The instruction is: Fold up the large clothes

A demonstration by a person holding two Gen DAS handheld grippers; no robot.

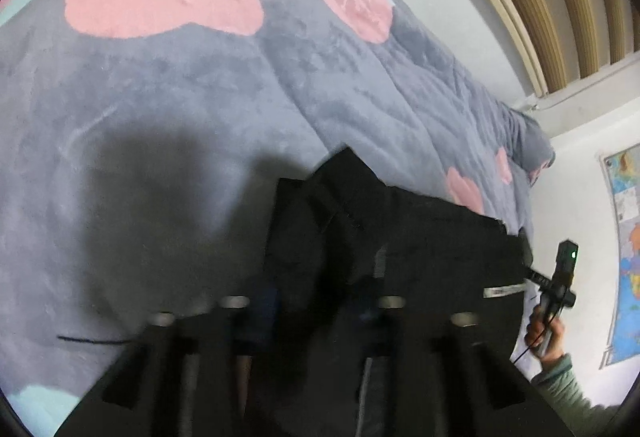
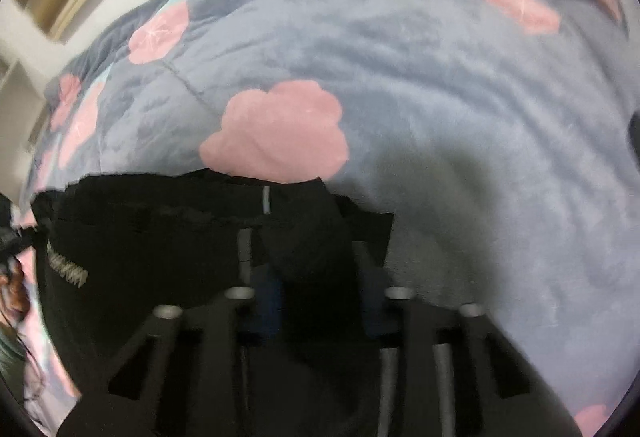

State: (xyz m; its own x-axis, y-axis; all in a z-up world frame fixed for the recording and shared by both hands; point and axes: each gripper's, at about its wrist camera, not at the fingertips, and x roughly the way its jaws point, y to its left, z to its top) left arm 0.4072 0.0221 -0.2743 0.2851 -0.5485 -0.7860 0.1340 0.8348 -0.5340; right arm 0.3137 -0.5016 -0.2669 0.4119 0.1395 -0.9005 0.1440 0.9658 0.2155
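My left gripper pinches one edge of the black garment; my right gripper clamps the other. The cloth hangs stretched between them above the grey blanket with pink flowers.

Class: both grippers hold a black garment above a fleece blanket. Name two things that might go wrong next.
1. The left gripper and right gripper each seem to pinch only a bunched corner of the black garment; it may slip out.
2. The garment hangs creased over the soft blanket, so it may land uneven.
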